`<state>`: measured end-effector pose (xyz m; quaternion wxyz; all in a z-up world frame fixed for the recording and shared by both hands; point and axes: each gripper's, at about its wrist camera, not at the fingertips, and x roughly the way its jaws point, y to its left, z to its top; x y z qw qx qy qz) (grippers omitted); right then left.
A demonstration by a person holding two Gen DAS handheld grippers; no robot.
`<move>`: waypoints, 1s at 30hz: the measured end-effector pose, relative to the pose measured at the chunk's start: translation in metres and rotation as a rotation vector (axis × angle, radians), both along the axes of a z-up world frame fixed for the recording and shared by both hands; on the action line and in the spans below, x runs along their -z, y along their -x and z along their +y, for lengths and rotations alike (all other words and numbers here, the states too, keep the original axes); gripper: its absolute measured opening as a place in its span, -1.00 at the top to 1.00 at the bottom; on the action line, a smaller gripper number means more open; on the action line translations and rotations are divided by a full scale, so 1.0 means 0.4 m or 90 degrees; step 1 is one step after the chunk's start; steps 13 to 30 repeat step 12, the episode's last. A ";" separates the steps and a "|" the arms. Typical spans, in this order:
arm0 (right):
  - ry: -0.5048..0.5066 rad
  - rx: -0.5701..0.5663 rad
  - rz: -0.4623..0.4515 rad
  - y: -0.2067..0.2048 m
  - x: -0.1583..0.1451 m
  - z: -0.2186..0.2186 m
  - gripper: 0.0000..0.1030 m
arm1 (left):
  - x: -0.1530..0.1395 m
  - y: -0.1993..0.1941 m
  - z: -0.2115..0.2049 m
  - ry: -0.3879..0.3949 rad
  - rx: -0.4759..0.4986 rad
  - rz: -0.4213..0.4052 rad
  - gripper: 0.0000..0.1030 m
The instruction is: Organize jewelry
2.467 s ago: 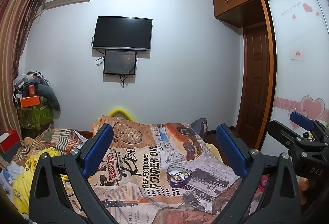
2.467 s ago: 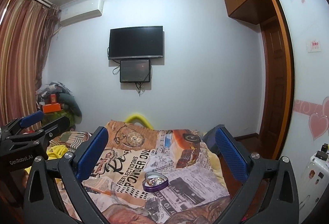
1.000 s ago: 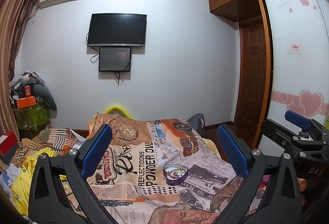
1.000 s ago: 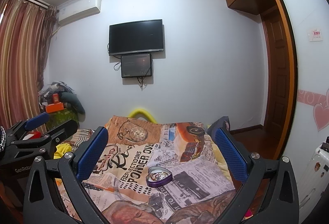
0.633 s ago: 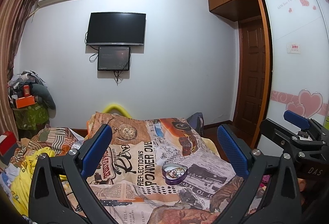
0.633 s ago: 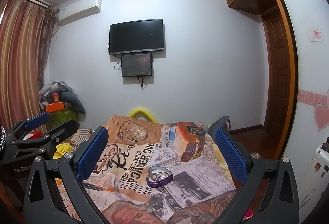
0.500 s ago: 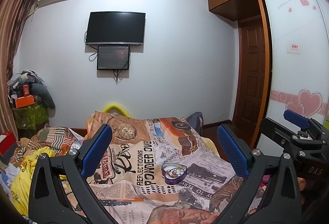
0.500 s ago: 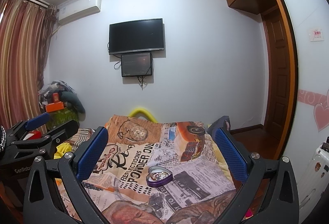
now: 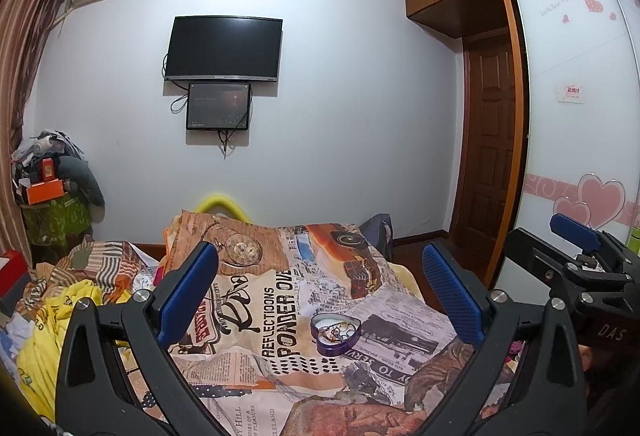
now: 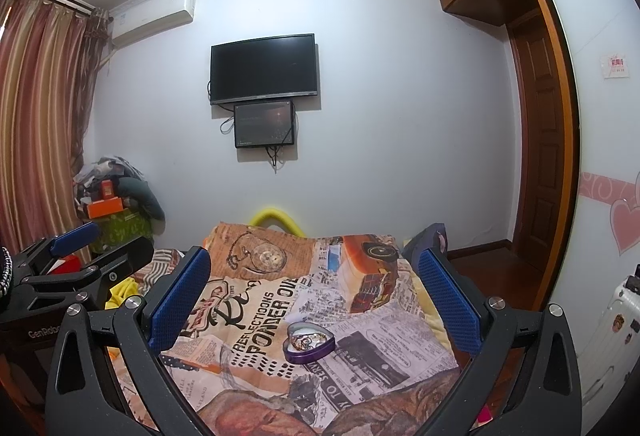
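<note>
A purple heart-shaped tin (image 9: 335, 334) lies open on the newspaper-print bedspread (image 9: 280, 300), with small gold and silver jewelry pieces tangled inside it. It also shows in the right wrist view (image 10: 309, 345). My left gripper (image 9: 320, 292) is open and empty, held above the bed short of the tin. My right gripper (image 10: 310, 292) is open and empty too, also short of the tin. The right gripper shows at the right edge of the left wrist view (image 9: 576, 268), and the left gripper at the left edge of the right wrist view (image 10: 76, 264).
A pile of yellow and striped clothes (image 9: 60, 300) lies on the bed's left side. A cluttered stand with an orange box (image 9: 44, 192) is at the far left. A wooden door (image 9: 488, 172) and a wardrobe panel with hearts (image 9: 580, 156) are on the right. A TV (image 9: 224, 48) hangs on the far wall.
Both views have tilted slightly, so the tin sits a little lower and nearer. Both grippers stay open and empty.
</note>
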<state>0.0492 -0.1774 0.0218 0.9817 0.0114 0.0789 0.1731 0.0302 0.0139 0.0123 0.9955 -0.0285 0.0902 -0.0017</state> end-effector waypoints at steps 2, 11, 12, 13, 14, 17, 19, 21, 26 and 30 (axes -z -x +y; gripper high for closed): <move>0.001 0.000 0.000 0.000 0.001 0.000 -1.00 | 0.000 -0.003 0.002 0.001 0.000 0.001 -0.99; 0.002 0.002 0.011 -0.011 0.010 0.002 -1.00 | 0.011 -0.018 0.009 0.009 0.002 0.013 -0.99; 0.003 0.003 0.012 -0.013 0.010 0.003 -1.00 | 0.013 -0.021 0.010 0.009 0.002 0.015 -0.99; 0.003 0.003 0.012 -0.013 0.010 0.003 -1.00 | 0.013 -0.021 0.010 0.009 0.002 0.015 -0.99; 0.003 0.003 0.012 -0.013 0.010 0.003 -1.00 | 0.013 -0.021 0.010 0.009 0.002 0.015 -0.99; 0.003 0.003 0.012 -0.013 0.010 0.003 -1.00 | 0.013 -0.021 0.010 0.009 0.002 0.015 -0.99; 0.003 0.003 0.012 -0.013 0.010 0.003 -1.00 | 0.013 -0.021 0.010 0.009 0.002 0.015 -0.99; 0.003 0.003 0.012 -0.013 0.010 0.003 -1.00 | 0.013 -0.021 0.010 0.009 0.002 0.015 -0.99; 0.003 0.003 0.012 -0.013 0.010 0.003 -1.00 | 0.013 -0.021 0.010 0.009 0.002 0.015 -0.99; 0.003 0.003 0.012 -0.013 0.010 0.003 -1.00 | 0.013 -0.021 0.010 0.009 0.002 0.015 -0.99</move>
